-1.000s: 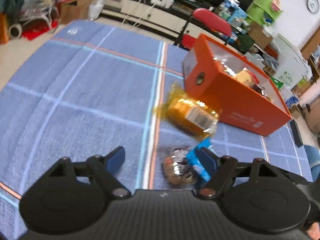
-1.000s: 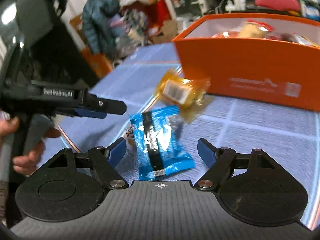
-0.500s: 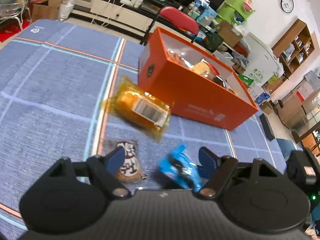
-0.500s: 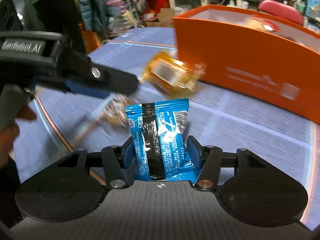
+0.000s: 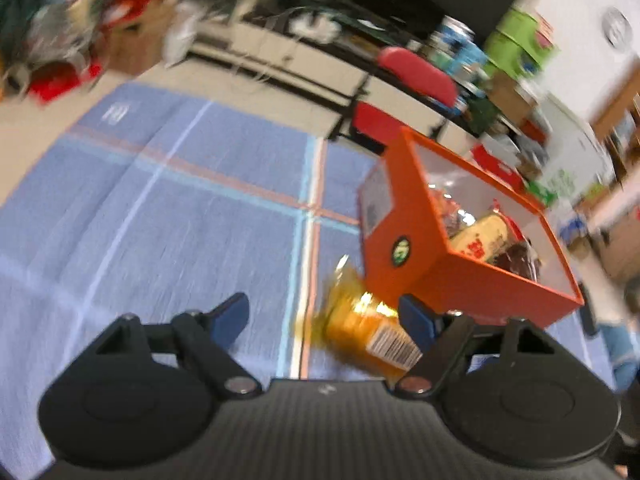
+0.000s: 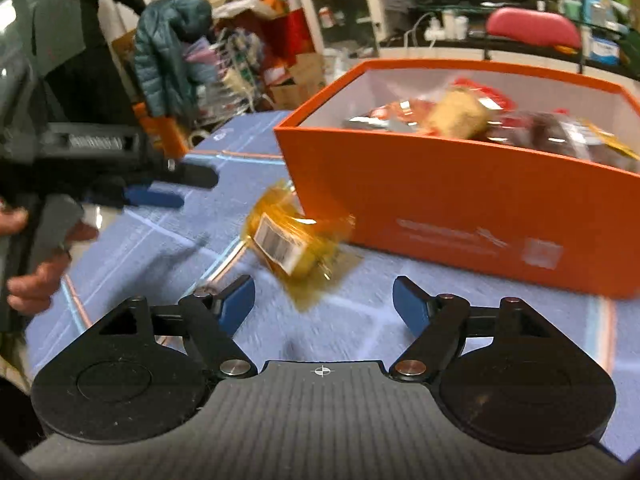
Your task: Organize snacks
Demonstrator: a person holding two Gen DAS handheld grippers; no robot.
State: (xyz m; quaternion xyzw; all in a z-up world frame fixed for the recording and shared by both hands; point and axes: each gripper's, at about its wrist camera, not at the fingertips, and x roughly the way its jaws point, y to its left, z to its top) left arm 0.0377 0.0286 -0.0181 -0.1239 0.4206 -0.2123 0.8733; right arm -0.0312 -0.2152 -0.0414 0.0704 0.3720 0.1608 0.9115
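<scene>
Right wrist view: we see the yellow snack pack (image 6: pixel 294 246) mid-frame, just above the right gripper (image 6: pixel 324 300), long axis probably diagonal (blurred), beside the orange box (image 6: pixel 460 200). Both grippers opening, empty; left gripper (image 5: pixel 324 316) similarly near.

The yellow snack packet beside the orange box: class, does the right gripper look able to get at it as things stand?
Probably yes. The yellow snack packet lies uncovered on the blue cloth, just ahead of the empty, opening right gripper; the orange box only crowds its far side.
</scene>
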